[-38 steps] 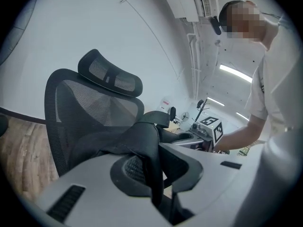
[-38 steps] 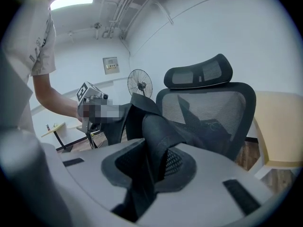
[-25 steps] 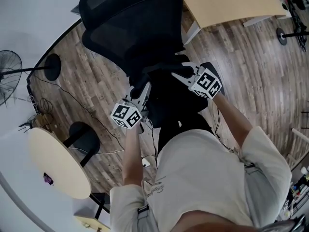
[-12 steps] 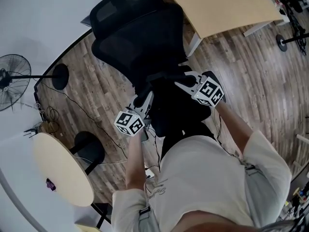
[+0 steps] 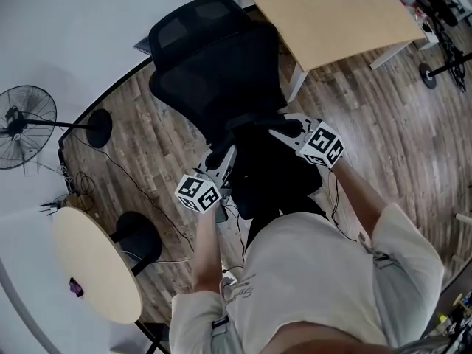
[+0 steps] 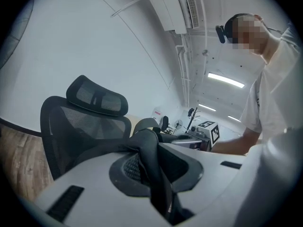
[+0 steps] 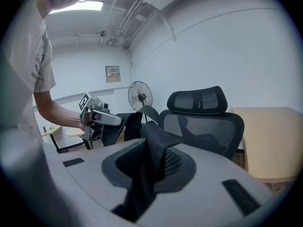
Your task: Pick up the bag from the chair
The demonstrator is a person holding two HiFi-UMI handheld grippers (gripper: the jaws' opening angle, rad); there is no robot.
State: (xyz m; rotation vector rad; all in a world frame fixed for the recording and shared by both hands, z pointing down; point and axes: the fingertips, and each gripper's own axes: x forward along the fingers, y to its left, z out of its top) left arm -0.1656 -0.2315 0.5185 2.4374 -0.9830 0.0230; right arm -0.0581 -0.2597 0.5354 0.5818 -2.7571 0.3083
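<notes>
Near the middle of the head view, my left gripper (image 5: 223, 155) pinches one black strap (image 6: 150, 157) of the bag (image 5: 274, 177), and my right gripper (image 5: 282, 130) pinches the other strap (image 7: 150, 155). The bag hangs between them, just below the chair (image 5: 214, 65) in the frame. I think the grab is done; lifting it clear of the chair is left.

floor (image 5: 383, 124): wood planks; wall (image 5: 66, 35): white; fan (image 5: 26, 116); desk (image 5: 332, 13); round table (image 5: 96, 271)

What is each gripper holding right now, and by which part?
The black bag, by both: left gripper shut on a strap, right gripper shut on a bunched fold of its fabric.
</notes>
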